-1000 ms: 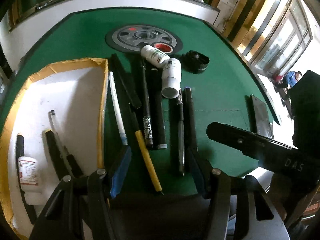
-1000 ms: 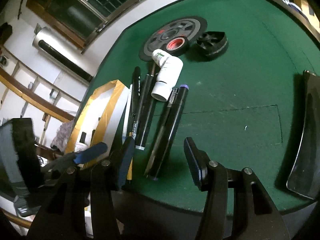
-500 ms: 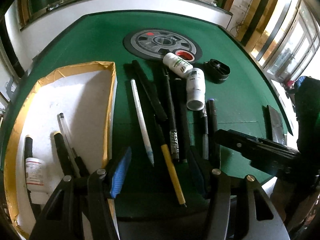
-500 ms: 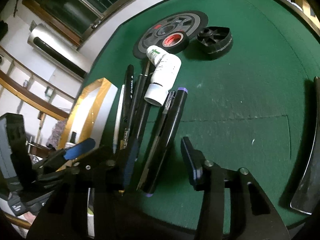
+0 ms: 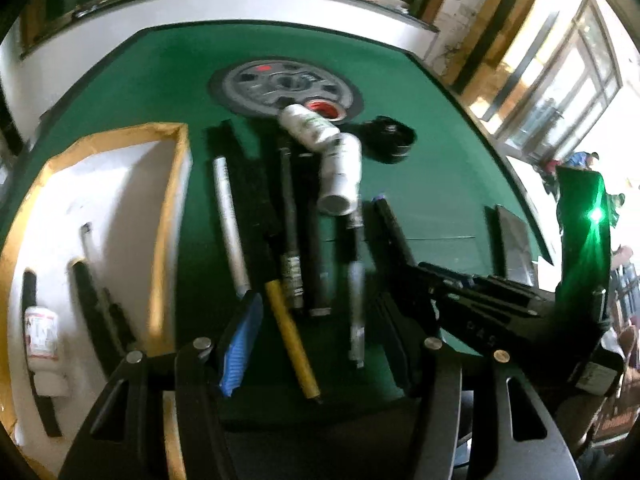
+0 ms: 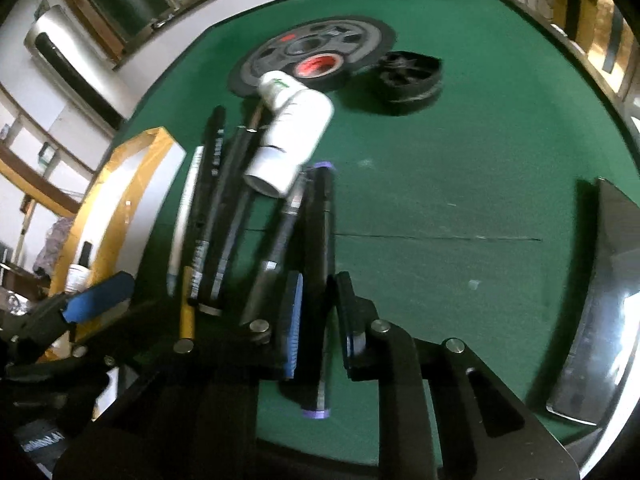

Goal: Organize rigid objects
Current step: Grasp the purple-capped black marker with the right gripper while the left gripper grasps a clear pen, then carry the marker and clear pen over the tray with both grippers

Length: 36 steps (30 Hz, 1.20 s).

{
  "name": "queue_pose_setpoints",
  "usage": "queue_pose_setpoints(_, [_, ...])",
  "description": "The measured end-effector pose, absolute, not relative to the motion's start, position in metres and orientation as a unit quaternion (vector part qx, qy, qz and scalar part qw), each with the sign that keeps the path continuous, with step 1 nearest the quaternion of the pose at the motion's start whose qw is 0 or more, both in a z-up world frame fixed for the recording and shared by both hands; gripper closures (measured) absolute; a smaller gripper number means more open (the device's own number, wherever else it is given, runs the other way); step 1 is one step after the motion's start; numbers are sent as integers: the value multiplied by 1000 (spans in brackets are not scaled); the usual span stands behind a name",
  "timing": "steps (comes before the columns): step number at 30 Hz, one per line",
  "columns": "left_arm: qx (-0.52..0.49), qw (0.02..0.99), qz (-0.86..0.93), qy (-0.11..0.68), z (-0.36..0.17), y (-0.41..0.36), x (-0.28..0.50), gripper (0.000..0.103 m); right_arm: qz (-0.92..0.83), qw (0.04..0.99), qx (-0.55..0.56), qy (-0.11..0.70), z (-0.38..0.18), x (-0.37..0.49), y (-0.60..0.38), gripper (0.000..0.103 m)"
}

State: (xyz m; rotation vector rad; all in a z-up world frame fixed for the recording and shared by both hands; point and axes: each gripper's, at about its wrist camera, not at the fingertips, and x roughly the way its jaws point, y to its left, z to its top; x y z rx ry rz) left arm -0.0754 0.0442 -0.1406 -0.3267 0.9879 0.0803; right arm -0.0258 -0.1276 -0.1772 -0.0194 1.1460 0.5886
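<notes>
One pen has just been taken: the right hand-held gripper (image 6: 316, 320), spread half a second ago, now pinches the purple-capped black marker (image 6: 320, 248) lying on the green desk (image 6: 440, 200). Beside it the left hand-held gripper (image 5: 320, 340) stays spread over the yellow pencil (image 5: 292, 340); the lift toward the white tray (image 5: 120, 200), left and ahead, likely comes next.

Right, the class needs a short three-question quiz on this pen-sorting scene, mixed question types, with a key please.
1. True or false: the left gripper is open.
2. What sits between the right gripper's fingers? A) yellow pencil B) purple-capped marker C) red tape roll
3. Fill in: the small labelled bottle lies inside the yellow-edged ____.

Key: 1 true; 2 B; 3 tray.
</notes>
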Motion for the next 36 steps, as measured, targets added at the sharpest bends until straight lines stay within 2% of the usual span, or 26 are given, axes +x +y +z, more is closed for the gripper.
queue_pose_setpoints(9, [-112,869,13,482,-149,13,-43,46,273,802,24,532,-177,-31,-162,87])
queue_pose_setpoints(12, [-109,859,13,499,-159,12,-26,59,278,802,25,527,-178,-35,-165,87])
queue_pose_setpoints(15, [-114,851,16,512,-167,13,-17,61,283,801,34,526,-179,-35,-169,87])
queue_pose_setpoints(19, [-99,844,21,527,-176,6,-9,73,290,797,46,528,-180,-33,-173,87])
queue_pose_setpoints(23, [-67,848,34,525,-176,-2,-9,78,291,797,46,527,-180,-34,-173,87])
queue_pose_setpoints(25, [-47,849,49,523,-177,-5,-12,94,291,798,43,526,-180,-34,-172,87])
queue_pose_setpoints(30, [-70,847,34,525,-176,-1,-26,95,290,801,38,522,-180,-35,-171,87])
queue_pose_setpoints(36, [-27,852,44,521,-176,-13,-29,95,277,811,10,515,-177,-39,-163,87])
